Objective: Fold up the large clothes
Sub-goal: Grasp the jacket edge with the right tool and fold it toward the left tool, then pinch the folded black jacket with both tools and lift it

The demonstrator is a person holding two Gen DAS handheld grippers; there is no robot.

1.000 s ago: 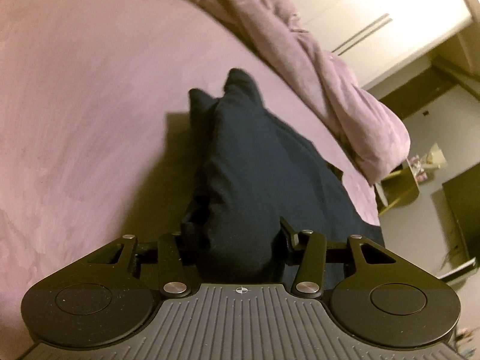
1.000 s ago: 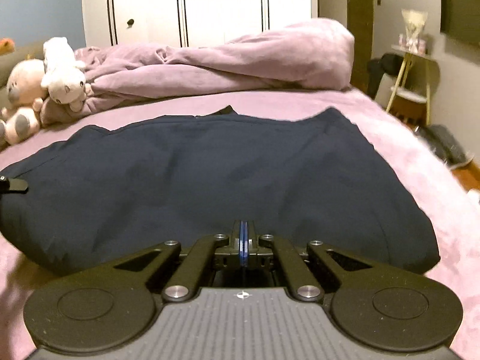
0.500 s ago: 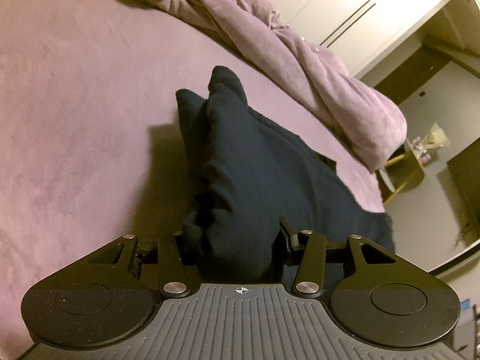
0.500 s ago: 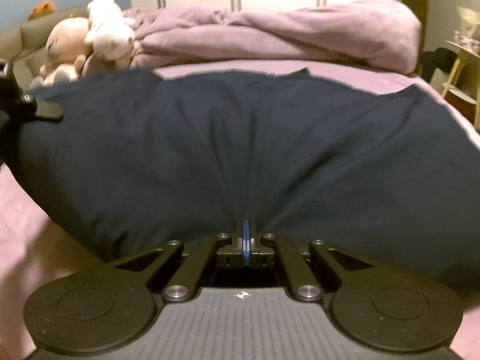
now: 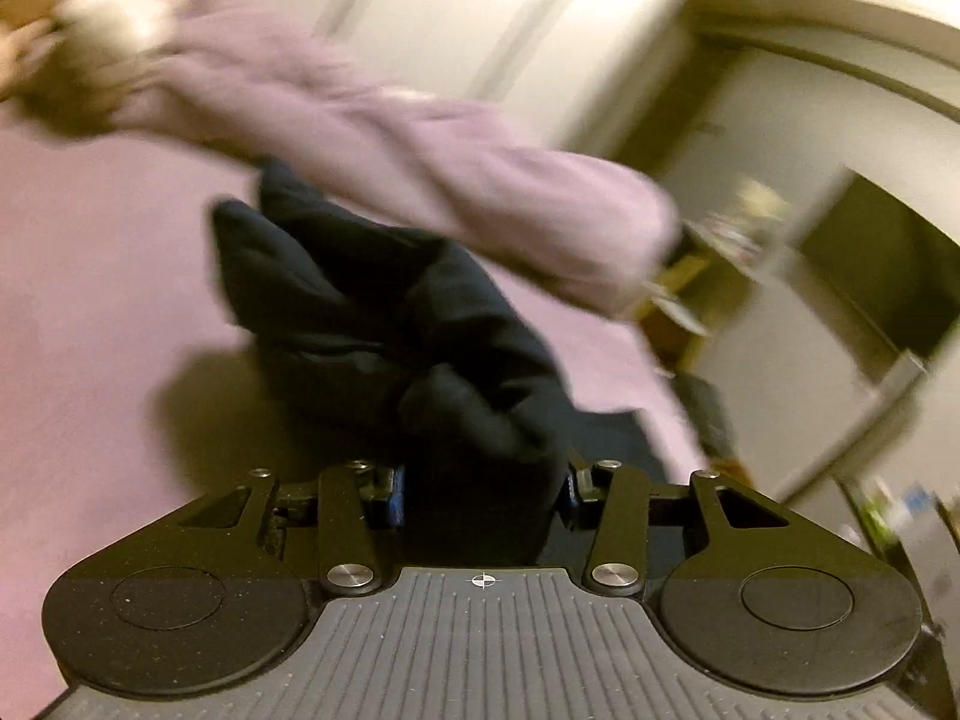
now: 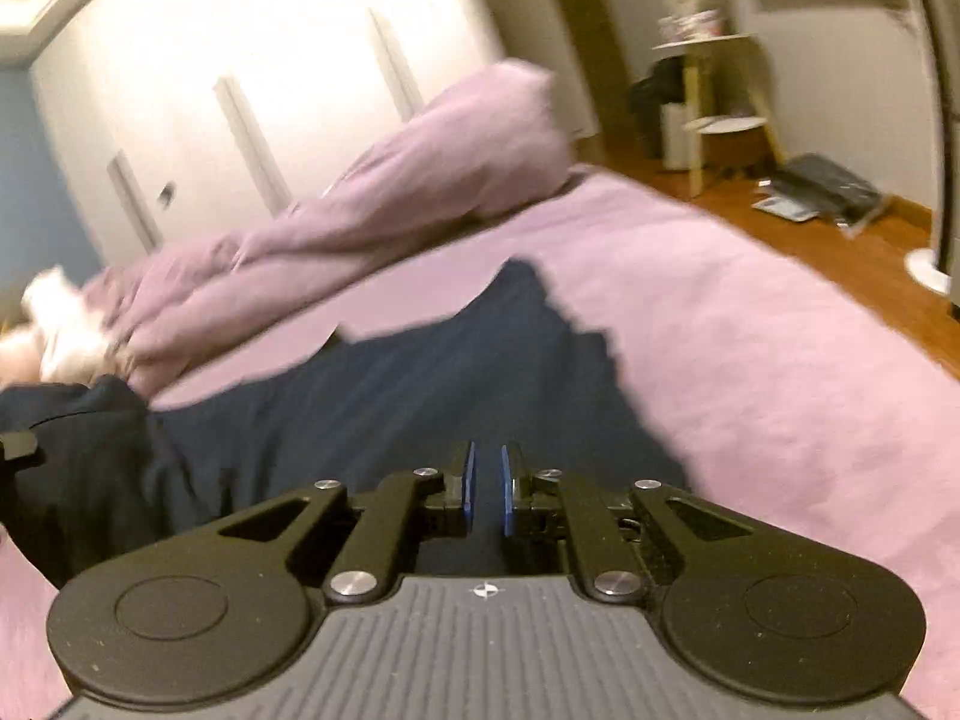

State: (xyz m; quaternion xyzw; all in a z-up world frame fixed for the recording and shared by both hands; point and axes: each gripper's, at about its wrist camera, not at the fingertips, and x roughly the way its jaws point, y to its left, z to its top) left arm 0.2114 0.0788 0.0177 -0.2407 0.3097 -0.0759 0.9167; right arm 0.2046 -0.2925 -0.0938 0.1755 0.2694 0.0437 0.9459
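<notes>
Garment [image 5: 420,348], dark navy, is bunched thick between the left gripper [image 5: 483,489]'s pads and clamped there, lifted off the pink bed [image 5: 90,300], so the fold is only partway carried over. Right gripper [image 6: 486,483], pinched flat shut half a second ago, now parts its jaws with nothing pressed between them; beyond it the cloth lies flatter, no longer a raised wall.
</notes>
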